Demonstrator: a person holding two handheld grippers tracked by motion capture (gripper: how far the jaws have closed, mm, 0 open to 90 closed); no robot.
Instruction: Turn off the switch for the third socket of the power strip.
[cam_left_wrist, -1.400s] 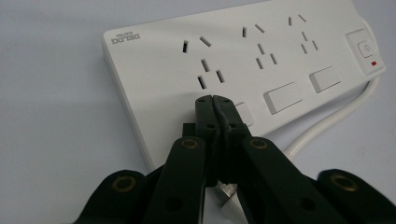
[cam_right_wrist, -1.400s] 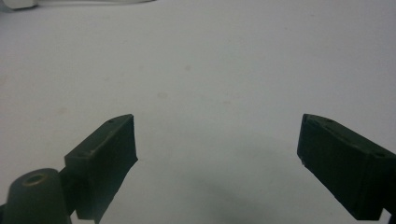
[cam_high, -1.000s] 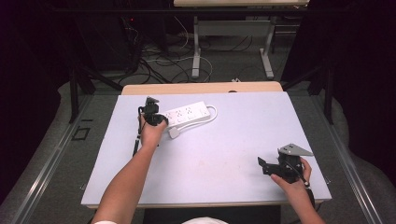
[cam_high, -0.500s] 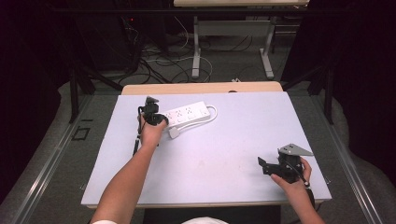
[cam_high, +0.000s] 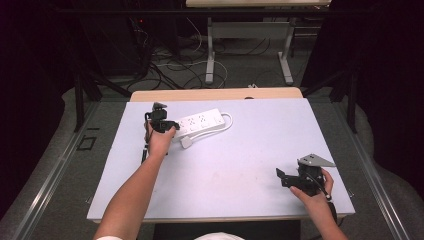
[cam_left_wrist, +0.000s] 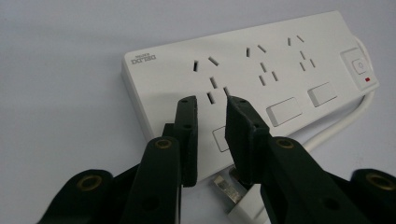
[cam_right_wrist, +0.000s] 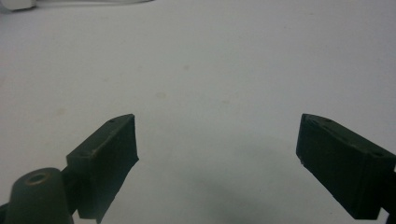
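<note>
A white power strip (cam_high: 201, 121) lies on the table's far left part, its sockets and switch facing up (cam_left_wrist: 261, 60). Its white plug (cam_high: 186, 142) rests on the table just in front of it, and in the left gripper view the plug (cam_left_wrist: 228, 187) sits under the jaws. My left gripper (cam_high: 170, 126) hovers at the strip's near left end. Its jaws (cam_left_wrist: 211, 105) have just been opening and stand a little apart with nothing between them. My right gripper (cam_high: 281, 177) is near the table's front right corner, wide open (cam_right_wrist: 217, 135) over bare tabletop.
The pale tabletop (cam_high: 240, 155) spreads between the two hands. The strip's white cord (cam_high: 228, 123) loops at its right end. A wooden board (cam_high: 215, 94) runs along the table's far edge. Beyond it, cables and desk legs stand on the floor.
</note>
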